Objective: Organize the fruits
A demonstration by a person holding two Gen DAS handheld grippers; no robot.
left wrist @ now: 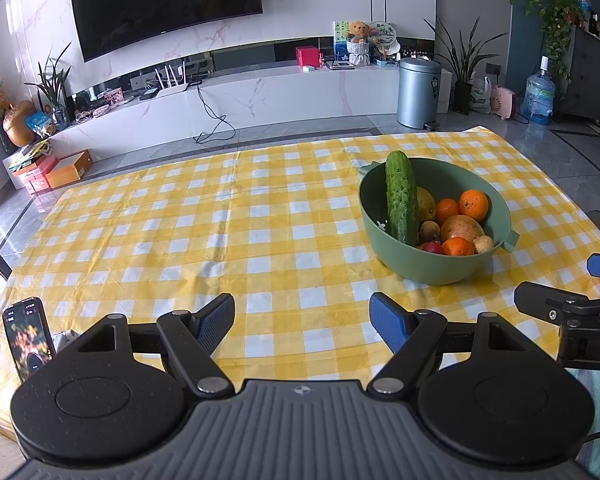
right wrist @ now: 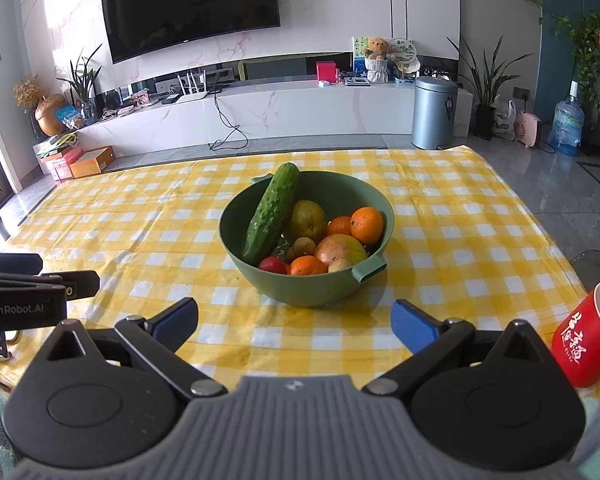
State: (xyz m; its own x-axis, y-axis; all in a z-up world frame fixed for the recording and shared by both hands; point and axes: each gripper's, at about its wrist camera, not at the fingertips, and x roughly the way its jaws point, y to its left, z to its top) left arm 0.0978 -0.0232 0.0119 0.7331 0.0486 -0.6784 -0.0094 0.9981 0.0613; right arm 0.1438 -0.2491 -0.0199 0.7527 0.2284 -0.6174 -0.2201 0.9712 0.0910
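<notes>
A green bowl (right wrist: pixel 308 292) (left wrist: pixel 436 268) stands on the yellow checked tablecloth (right wrist: pixel 140 240). A cucumber (right wrist: pixel 272 218) (left wrist: pixel 401 196) leans on its left rim. Inside lie oranges (right wrist: pixel 366 224) (left wrist: pixel 473 205), a pear (right wrist: pixel 308 218), a mango (right wrist: pixel 340 250) (left wrist: pixel 460 227), a red fruit (right wrist: pixel 273 265) and small brown fruits. My right gripper (right wrist: pixel 296 320) is open and empty, just in front of the bowl. My left gripper (left wrist: pixel 302 322) is open and empty, to the bowl's front left.
A red mug (right wrist: pixel 588 340) stands at the right near the table's front edge. A phone (left wrist: pixel 28 336) stands propped at the front left corner. Beyond the table are a TV wall, a low cabinet and a metal bin (right wrist: pixel 434 118).
</notes>
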